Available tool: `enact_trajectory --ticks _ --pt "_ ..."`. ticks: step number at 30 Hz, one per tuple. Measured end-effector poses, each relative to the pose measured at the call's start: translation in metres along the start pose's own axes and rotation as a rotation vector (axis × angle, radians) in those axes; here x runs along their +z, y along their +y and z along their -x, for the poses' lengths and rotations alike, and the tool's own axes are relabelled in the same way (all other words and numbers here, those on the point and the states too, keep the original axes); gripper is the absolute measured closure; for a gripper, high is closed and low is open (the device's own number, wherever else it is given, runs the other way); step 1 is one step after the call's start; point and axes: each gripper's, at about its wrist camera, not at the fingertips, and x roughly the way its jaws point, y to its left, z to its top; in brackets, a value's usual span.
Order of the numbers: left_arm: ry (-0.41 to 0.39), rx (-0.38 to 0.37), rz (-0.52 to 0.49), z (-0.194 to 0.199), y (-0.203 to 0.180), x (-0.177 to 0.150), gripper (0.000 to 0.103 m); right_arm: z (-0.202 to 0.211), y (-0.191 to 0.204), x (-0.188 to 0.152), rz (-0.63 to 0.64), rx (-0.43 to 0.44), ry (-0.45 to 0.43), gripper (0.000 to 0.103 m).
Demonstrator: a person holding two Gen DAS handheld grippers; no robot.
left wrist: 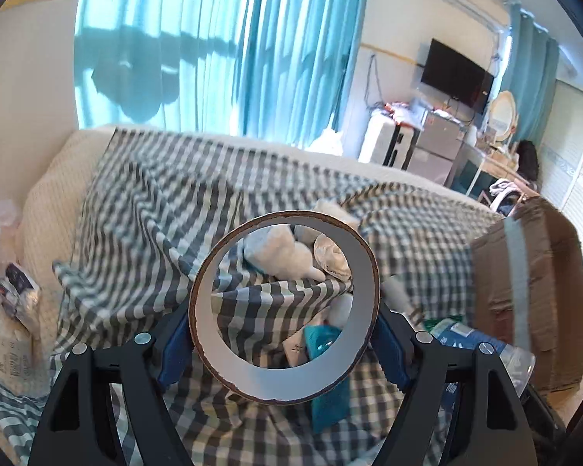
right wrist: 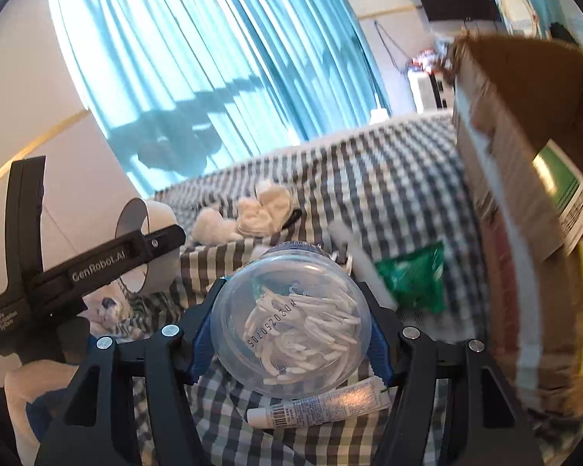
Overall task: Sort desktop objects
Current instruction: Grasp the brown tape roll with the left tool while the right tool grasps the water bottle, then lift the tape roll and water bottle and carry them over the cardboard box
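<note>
Left gripper (left wrist: 283,334): clamped on tape roll (left wrist: 283,306), lifted above the checked cloth (left wrist: 136,202) | right gripper (right wrist: 291,334): clamped on clear tub (right wrist: 291,322), cardboard box (right wrist: 524,233) at 2 o'clock | advice: carry each level, clear the box rim before releasing.

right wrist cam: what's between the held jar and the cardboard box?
In the right wrist view, a green packet and a white stick-like item lie on the checked cloth between the jar and the cardboard box.
</note>
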Motion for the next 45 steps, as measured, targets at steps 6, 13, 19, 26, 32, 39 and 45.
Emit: enact_trajectory --ticks 6,13,19,26,32,39,45 --pt "-0.056 0.001 -0.025 0.034 -0.007 0.013 0.023 0.036 0.005 0.014 0.031 0.014 -0.091 0.04" --pt "-0.11 0.1 -0.002 0.039 0.004 0.025 0.022 0.061 0.006 0.022 0.049 0.032 -0.145 0.04" --pt "-0.184 0.211 0.022 0.052 0.016 0.031 0.022 0.073 0.013 0.03 0.071 0.042 -0.176 0.04" --pt "-0.22 0.144 0.029 0.079 0.021 0.037 0.022 0.089 0.022 0.037 0.109 0.056 -0.224 0.04" --pt "-0.332 0.097 -0.032 0.124 -0.014 0.04 0.022 0.122 0.028 0.046 0.172 0.055 -0.317 0.04" --pt "-0.44 0.027 -0.102 0.17 -0.063 0.041 0.022 0.163 0.025 0.057 0.206 0.023 -0.41 0.04" --pt "-0.491 -0.038 -0.135 0.191 -0.094 0.038 0.022 0.196 0.013 0.065 0.222 -0.041 -0.485 0.04"
